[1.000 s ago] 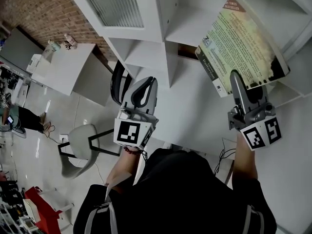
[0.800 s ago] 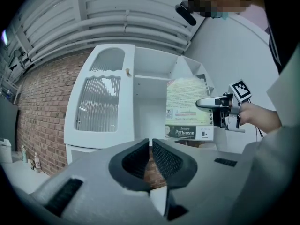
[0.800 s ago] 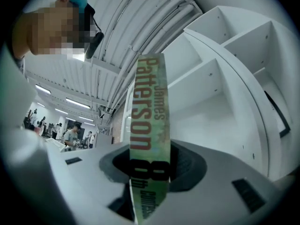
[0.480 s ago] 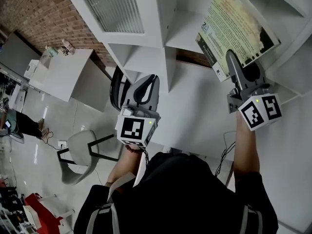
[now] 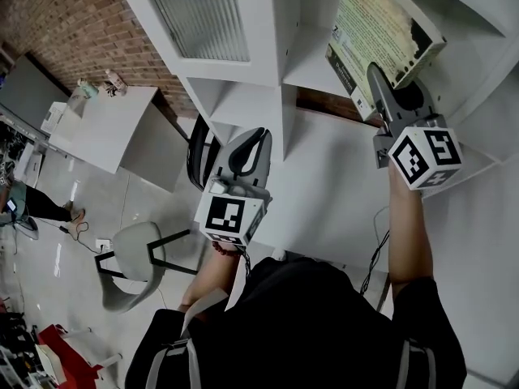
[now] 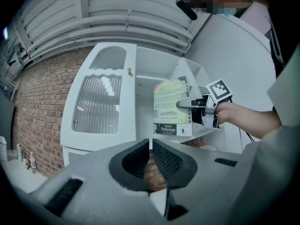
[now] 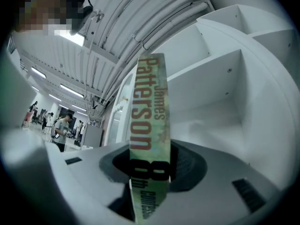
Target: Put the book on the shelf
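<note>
Right gripper (image 5: 378, 79) pinching the book (image 5: 381, 23) at its spine. Book upright, at the mouth of an open compartment of the white shelf (image 5: 312, 51). Left gripper (image 5: 250, 140) pressed together, nothing between, apart from the shelf.

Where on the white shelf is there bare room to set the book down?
The open compartment ahead of the book is bare, bordered by its side wall and the board above. The strip between the glass door and the book is free too. Only around the right gripper is it tight.
</note>
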`<state>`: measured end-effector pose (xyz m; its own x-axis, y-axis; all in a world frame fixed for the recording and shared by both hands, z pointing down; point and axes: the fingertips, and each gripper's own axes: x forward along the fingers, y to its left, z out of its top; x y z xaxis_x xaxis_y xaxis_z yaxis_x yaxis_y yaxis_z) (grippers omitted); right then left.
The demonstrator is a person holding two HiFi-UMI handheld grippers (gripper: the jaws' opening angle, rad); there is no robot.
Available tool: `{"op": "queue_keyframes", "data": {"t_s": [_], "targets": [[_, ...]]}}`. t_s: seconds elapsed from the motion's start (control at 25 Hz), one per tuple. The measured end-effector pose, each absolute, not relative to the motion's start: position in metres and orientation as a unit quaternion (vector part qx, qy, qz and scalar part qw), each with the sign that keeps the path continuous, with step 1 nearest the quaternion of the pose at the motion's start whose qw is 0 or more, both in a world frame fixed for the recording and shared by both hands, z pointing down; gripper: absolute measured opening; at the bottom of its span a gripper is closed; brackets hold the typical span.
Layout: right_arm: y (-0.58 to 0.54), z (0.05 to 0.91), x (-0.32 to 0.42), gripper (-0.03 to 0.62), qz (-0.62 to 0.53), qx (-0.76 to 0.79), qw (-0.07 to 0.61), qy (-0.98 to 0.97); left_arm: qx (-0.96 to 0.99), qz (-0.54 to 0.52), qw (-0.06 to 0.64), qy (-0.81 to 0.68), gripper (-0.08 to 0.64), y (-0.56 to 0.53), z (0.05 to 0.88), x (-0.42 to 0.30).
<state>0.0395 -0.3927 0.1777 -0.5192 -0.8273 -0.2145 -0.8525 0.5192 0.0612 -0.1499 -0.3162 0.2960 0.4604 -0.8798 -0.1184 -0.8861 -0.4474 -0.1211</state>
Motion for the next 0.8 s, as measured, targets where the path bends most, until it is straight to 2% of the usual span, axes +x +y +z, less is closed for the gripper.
{"op": "queue_keyframes", "data": {"t_s": [0.32, 0.8], "targets": [[-0.412, 0.188, 0.045, 0.163, 0.068, -0.511, 0.072, 0.854, -0.852, 0.008, 0.074, 0.518, 0.035, -0.322, 0.309, -0.144], [-0.485, 0.189, 0.014, 0.163, 0.069, -0.55, 0.028, 0.832, -0.864, 0.025, 0.076, 0.497, 0.035, -0.359, 0.291, -0.139]]}}
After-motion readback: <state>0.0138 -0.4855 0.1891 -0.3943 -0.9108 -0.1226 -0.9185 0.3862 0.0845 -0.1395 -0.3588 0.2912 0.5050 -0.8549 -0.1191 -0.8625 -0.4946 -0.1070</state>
